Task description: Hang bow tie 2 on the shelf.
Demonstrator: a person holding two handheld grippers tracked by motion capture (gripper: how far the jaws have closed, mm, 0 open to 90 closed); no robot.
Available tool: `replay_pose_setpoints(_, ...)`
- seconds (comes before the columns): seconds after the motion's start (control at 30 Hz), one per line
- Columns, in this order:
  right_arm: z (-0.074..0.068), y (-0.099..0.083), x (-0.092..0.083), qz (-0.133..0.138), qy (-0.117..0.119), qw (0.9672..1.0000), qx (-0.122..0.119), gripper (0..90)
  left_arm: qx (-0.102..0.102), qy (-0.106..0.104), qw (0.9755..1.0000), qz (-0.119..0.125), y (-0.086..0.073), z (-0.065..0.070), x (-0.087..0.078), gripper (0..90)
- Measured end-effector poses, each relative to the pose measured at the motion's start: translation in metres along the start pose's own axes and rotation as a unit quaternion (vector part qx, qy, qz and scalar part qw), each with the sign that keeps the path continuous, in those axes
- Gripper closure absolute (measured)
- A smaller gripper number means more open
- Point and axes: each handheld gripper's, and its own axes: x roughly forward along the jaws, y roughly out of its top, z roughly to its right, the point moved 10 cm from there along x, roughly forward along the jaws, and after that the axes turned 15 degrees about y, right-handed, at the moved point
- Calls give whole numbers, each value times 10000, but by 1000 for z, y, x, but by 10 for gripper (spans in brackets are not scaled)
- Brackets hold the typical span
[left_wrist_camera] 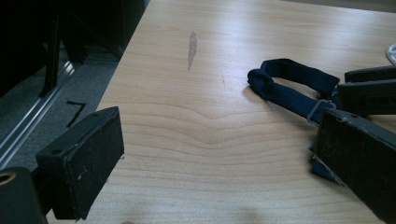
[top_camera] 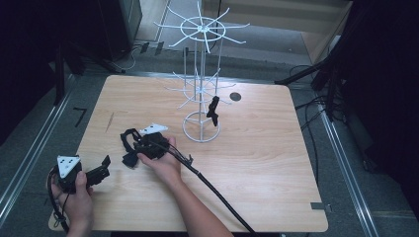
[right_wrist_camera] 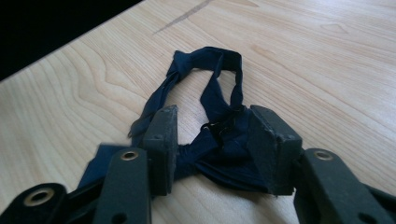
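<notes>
The right claw [right_wrist_camera: 212,140] stands part open astride a dark blue bow tie [right_wrist_camera: 205,88] on the tabletop [top_camera: 257,148]. Its pads are not pressing it. The left claw [left_wrist_camera: 219,163] gapes wide, holding nothing.

- The high view looks forward and down from above the person's side onto the whole wooden table [top_camera: 257,163], with the white wire stand [top_camera: 201,89] at its far middle and the floor around the edges
- The left gripper view sits low and close over the table's left part, looking along the wood toward the far left edge and the dark floor beyond
- The right gripper view is nearer still, looking down its jaws at the dark blue strap [right_wrist_camera: 205,93] lying on the wood
- All three views share that strap [top_camera: 129,143] [left_wrist_camera: 289,84] and the streak in the wood [top_camera: 109,121] [left_wrist_camera: 191,46] [right_wrist_camera: 182,16] behind it
</notes>
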Motion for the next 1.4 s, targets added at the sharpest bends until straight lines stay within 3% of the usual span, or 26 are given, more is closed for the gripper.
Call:
replay_pose_setpoints(0.17,0,-1,4,-149,-176,9995,-216,634,-5,-6,10000,-4,0,0,0,23)
replay_pose_setpoints(0.2,1,-3,5,-281,-370,9981,-399,727,1,-7,10000,-3,0,0,0,23)
replay_pose_setpoints(0.23,1,-3,5,-281,-370,9981,-399,727,1,-7,10000,-3,0,0,0,23)
replay_pose_setpoints(0.27,-1,-5,7,-409,-367,9974,-464,808,6,-12,10000,-8,0,0,0,23)
replay_pose_setpoints(0.3,-1,-5,7,-409,-367,9974,-464,808,6,-12,10000,-8,0,0,0,23)
replay_pose_setpoints(0.33,-1,-6,8,-501,-431,9963,-552,873,3,-17,10000,-4,0,0,0,23)
replay_pose_setpoints(0.5,-2,-7,7,-513,-474,9957,-607,900,5,-20,10000,-8,0,0,0,23)
replay_pose_setpoints(0.67,-3,-5,-4,-237,-585,9950,-769,900,-4,-31,10000,-9,0,0,0,23)
replay_pose_setpoints(0.8,-2,-3,-16,62,-629,9956,-689,900,9,-15,10000,-6,0,0,0,23)
replay_pose_setpoints(0.97,-2,-4,-28,250,-660,9950,-705,900,14,-5,10000,-4,0,0,0,23)
replay_pose_setpoints(1.4,-1,3,-87,806,-864,9895,-833,900,39,6,10000,-17,0,0,0,23)
